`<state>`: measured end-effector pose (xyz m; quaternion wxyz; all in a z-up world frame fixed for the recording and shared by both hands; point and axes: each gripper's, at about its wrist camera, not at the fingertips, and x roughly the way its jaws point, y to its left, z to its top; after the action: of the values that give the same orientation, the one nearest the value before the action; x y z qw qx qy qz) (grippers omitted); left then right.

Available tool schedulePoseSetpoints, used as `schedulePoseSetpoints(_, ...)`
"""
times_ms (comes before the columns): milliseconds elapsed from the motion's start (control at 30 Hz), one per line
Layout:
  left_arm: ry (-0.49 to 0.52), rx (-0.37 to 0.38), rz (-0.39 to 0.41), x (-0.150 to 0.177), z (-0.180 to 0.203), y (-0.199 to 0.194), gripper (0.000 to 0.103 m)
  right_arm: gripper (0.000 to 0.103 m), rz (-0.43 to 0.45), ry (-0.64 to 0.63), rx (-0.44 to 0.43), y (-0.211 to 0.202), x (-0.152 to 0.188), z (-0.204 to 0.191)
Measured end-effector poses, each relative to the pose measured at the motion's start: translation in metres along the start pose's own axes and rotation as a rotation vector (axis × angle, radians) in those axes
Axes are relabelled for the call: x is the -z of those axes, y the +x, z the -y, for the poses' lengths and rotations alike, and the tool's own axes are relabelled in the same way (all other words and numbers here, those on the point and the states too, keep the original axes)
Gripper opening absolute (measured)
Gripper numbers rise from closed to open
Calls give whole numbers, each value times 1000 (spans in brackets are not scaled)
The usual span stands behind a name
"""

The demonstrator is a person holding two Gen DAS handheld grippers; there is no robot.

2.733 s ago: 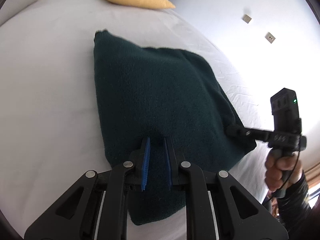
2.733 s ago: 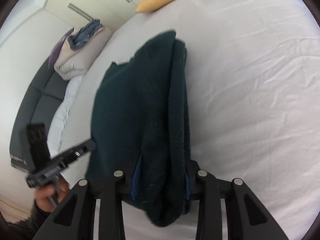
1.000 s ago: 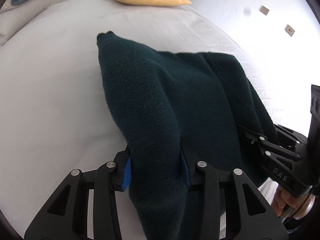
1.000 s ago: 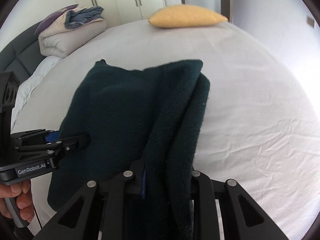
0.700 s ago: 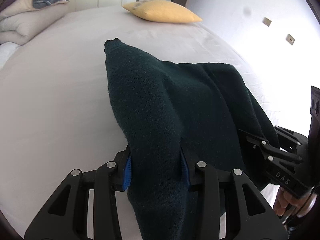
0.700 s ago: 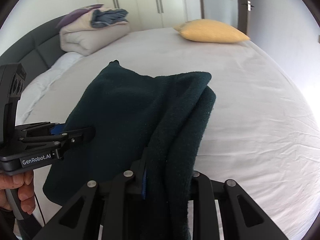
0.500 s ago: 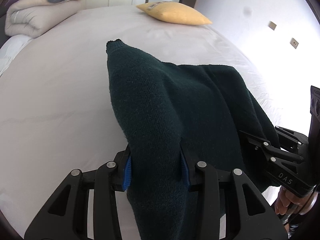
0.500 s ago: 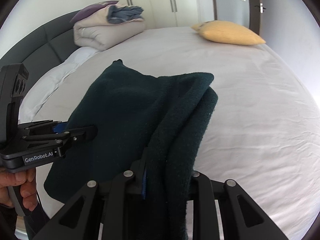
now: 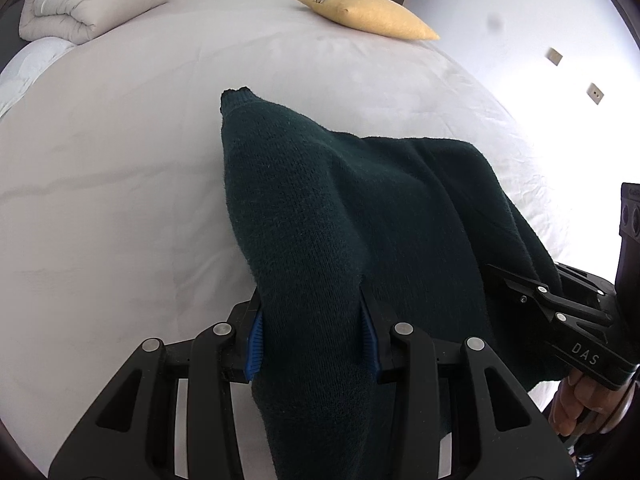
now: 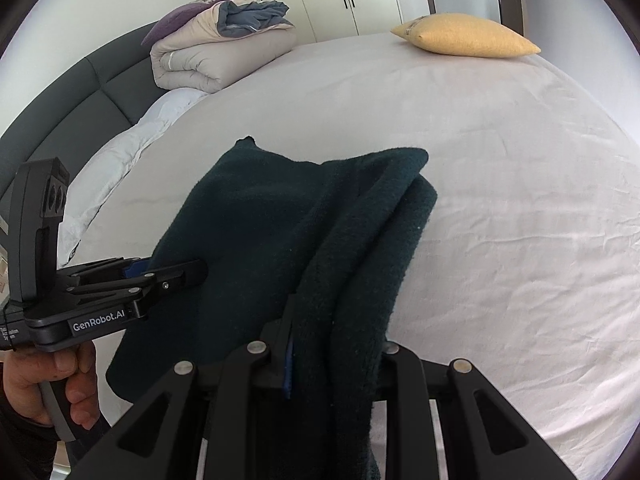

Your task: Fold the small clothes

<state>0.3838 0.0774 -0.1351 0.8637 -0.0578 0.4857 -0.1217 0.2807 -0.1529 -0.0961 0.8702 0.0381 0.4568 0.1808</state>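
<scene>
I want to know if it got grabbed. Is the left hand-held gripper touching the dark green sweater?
Touching. The left wrist view shows the left hand-held gripper with both blue pads pressed against a bunched fold of the dark green sweater.

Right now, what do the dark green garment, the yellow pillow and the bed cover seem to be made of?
Dark green garment: a matte knit, probably wool or acrylic; fine stitch rows and surface fuzz show.
Yellow pillow: matte woven fabric, slightly grainy; the fibre cannot be told.
Bed cover: smooth pale sheet, likely cotton, with fine creases.
</scene>
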Motion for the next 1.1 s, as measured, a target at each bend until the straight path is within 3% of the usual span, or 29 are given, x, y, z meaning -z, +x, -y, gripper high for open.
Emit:
schedulePoseSetpoints(133, 13, -11, -10, 1, -1, 2, 37, 24, -20, -21, 8, 4, -3, 0)
schedulePoseSetpoints(233, 5, -21, -41, 6, -3, 16, 44, 26, -59, 9, 11, 18, 8, 12)
schedulePoseSetpoints(300, -24, -11, -27, 12, -12, 22, 56, 34, -53, 43, -6, 24, 15, 24)
schedulePoseSetpoints(367, -55, -3, -11, 18, -19, 22, 71, 55, -29, 122, -26, 24, 24, 44)
schedulePoseSetpoints(433, -82, 21, -6, 22, -27, 20, 72, 60, -5, 195, -73, 17, 31, 60)
schedulePoseSetpoints(533, -108, 24, 20, 31, -35, 8, 72, 60, 36, 268, -85, -2, 38, 80)
schedulePoseSetpoints(667, -108, -44, 116, 33, -30, -26, 72, 59, 110, 337, 19, -38, 38, 99)
schedulePoseSetpoints(767, -74, -38, 189, 37, -12, -44, 72, 58, 178, 337, -108, -59, 27, 84)
schedulePoseSetpoints(933, -55, -25, 116, 54, 3, -18, 72, 59, 153, 250, -322, -49, 22, 35)
schedulePoseSetpoints(1033, -65, -56, 48, 64, -10, 2, 73, 59, 71, 269, -318, -25, 37, 34)
schedulePoseSetpoints(1100, -129, 5, 34, 71, -20, 7, 76, 55, 25, 307, -289, -12, 50, 46)
